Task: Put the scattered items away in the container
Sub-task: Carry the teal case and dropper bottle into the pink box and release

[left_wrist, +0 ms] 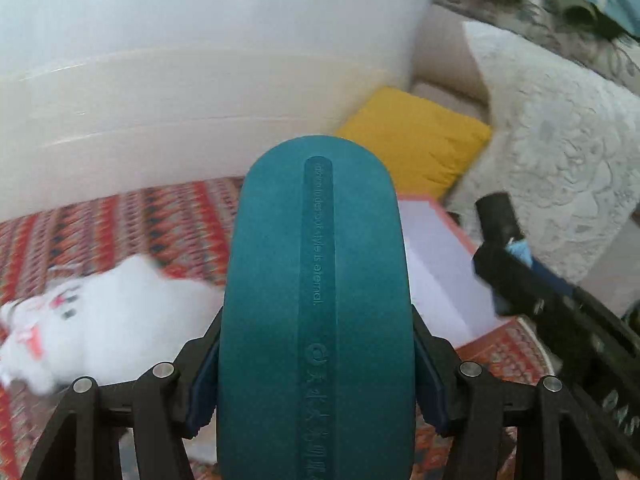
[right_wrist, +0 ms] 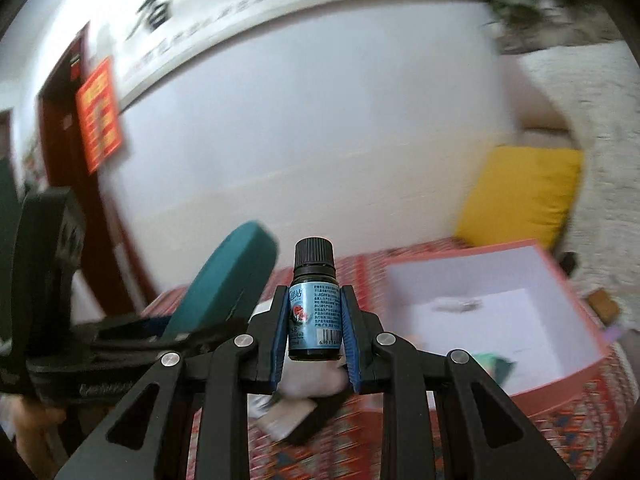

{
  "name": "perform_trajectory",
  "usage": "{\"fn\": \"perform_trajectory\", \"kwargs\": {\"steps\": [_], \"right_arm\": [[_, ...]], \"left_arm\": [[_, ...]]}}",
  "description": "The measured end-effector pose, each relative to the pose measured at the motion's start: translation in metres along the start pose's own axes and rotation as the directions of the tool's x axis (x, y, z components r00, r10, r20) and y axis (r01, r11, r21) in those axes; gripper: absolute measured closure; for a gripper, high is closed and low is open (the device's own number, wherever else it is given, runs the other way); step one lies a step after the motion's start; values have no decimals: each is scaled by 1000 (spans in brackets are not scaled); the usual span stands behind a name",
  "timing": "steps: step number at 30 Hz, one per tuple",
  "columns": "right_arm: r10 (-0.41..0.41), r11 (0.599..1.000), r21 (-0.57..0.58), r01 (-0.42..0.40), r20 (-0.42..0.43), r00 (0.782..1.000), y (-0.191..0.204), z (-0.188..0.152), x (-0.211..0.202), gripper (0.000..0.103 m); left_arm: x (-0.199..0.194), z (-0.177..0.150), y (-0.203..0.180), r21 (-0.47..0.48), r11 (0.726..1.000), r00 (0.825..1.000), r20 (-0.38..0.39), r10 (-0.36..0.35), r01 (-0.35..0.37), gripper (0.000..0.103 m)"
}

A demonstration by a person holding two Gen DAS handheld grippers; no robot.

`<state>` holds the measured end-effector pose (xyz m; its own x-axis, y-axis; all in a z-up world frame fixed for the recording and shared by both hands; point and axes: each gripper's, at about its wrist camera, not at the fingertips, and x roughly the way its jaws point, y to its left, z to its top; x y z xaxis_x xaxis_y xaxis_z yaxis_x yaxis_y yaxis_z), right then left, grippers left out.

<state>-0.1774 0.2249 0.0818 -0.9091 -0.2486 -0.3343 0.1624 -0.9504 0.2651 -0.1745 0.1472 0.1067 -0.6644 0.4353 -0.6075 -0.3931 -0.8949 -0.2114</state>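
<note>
Two grippers carry our things above the rug [left_wrist: 120,216]: our left gripper [left_wrist: 316,376] pinches a teal case [left_wrist: 316,280], our right gripper [right_wrist: 314,332] pinches a small bottle [right_wrist: 314,312] upright. To the right, the pink box [right_wrist: 560,280] sits open on the rug.

box [right_wrist: 560,280] open-topped, mostly bare inside

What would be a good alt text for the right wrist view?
The right gripper holds a small dark bottle with a blue label upright between its fingers. Ahead to the right, an open pink box sits on a patterned red rug.
</note>
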Motion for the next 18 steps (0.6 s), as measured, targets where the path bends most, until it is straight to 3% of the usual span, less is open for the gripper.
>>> {"fn": "perform_trajectory", "kwargs": {"steps": [10, 15, 18], "right_arm": [[-211, 962, 174, 213, -29, 977, -129, 24, 18, 77], [-242, 952, 174, 250, -68, 968, -130, 17, 34, 77], [-261, 946, 174, 273, -91, 961, -131, 13, 44, 71]], "left_arm": [[110, 14, -43, 62, 997, 989, -141, -34, 43, 36], [156, 11, -51, 71, 996, 975, -216, -44, 61, 36], [159, 9, -51, 61, 997, 980, -196, -32, 45, 33]]}}
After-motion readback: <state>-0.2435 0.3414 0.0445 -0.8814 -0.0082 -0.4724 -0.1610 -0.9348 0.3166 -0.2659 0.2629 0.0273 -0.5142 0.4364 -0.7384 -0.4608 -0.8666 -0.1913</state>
